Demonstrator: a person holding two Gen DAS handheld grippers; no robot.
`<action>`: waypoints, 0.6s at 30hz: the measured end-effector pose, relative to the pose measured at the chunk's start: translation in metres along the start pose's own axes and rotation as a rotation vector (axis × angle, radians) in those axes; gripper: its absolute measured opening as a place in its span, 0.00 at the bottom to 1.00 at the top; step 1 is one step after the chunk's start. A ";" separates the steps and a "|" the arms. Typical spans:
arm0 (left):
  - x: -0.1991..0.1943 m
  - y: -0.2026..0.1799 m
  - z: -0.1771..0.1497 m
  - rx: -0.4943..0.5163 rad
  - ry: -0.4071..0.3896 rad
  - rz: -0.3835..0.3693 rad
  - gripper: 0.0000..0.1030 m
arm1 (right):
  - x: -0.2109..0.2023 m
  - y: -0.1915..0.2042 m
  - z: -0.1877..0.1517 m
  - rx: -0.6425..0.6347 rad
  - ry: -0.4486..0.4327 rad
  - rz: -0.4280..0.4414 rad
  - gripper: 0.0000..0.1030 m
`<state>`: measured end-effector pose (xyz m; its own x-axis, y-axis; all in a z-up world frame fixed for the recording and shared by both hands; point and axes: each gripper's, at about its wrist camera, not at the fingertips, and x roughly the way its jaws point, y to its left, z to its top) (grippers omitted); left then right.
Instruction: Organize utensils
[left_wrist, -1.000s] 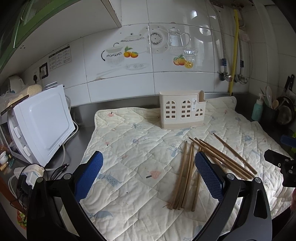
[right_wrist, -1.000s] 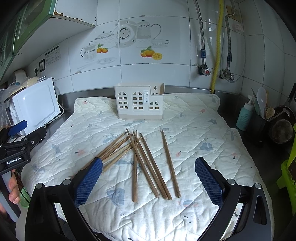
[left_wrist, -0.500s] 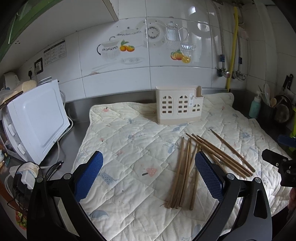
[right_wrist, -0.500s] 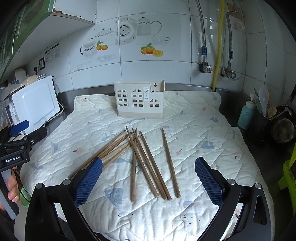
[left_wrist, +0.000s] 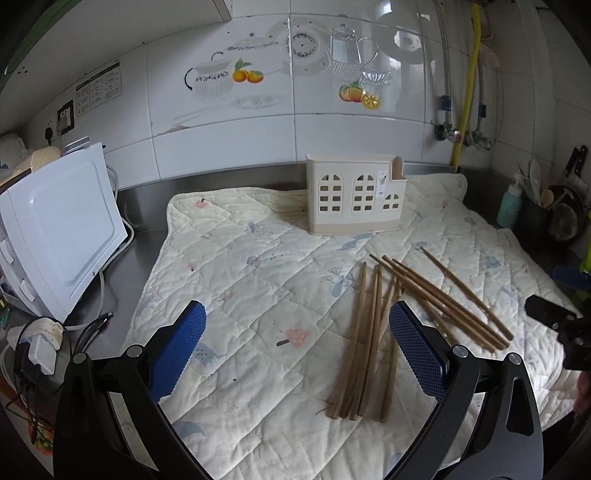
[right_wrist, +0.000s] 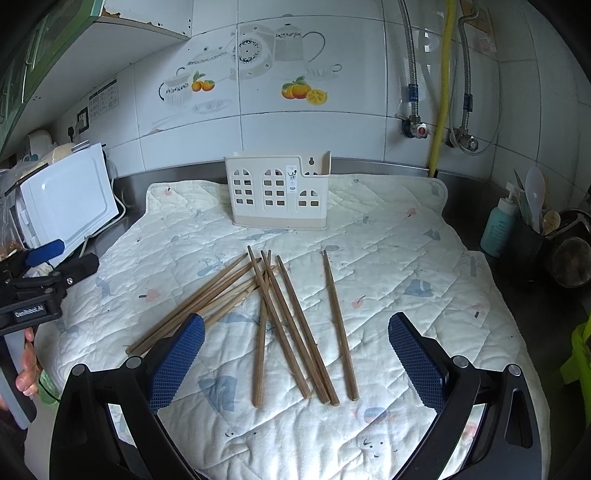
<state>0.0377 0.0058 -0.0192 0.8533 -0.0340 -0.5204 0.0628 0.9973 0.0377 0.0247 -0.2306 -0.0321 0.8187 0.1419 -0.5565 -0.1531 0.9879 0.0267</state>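
About ten wooden chopsticks (right_wrist: 280, 314) were counted on one quilted mat (right_wrist: 406, 229): five were laid out singly, and the rest were overlapped in a fan whose exact number could not be told. One cream utensil holder (right_wrist: 277, 192) was seen. Two handheld tools were counted, the left gripper (left_wrist: 295, 339) and the right gripper (right_wrist: 295, 343). One white appliance (left_wrist: 62, 229) and one teal bottle (right_wrist: 498, 229) were noted.

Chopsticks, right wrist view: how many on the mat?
About 10 brown wooden chopsticks on the cream quilted mat: roughly five fanned toward the left, four crossing them mid-mat, one alone on the right. Overlaps may hide some.
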 end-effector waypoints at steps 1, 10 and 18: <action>0.002 0.001 0.000 0.000 0.002 0.007 0.95 | 0.001 -0.001 0.000 -0.001 -0.001 0.002 0.93; 0.014 0.008 -0.002 0.004 0.001 0.018 0.95 | 0.011 -0.018 -0.007 0.008 0.025 0.014 0.93; 0.034 0.010 -0.019 -0.002 0.064 -0.038 0.95 | 0.029 -0.030 -0.024 0.004 0.099 0.029 0.78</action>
<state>0.0573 0.0161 -0.0523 0.8154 -0.0681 -0.5749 0.0936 0.9955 0.0148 0.0397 -0.2576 -0.0690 0.7554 0.1635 -0.6345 -0.1732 0.9837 0.0473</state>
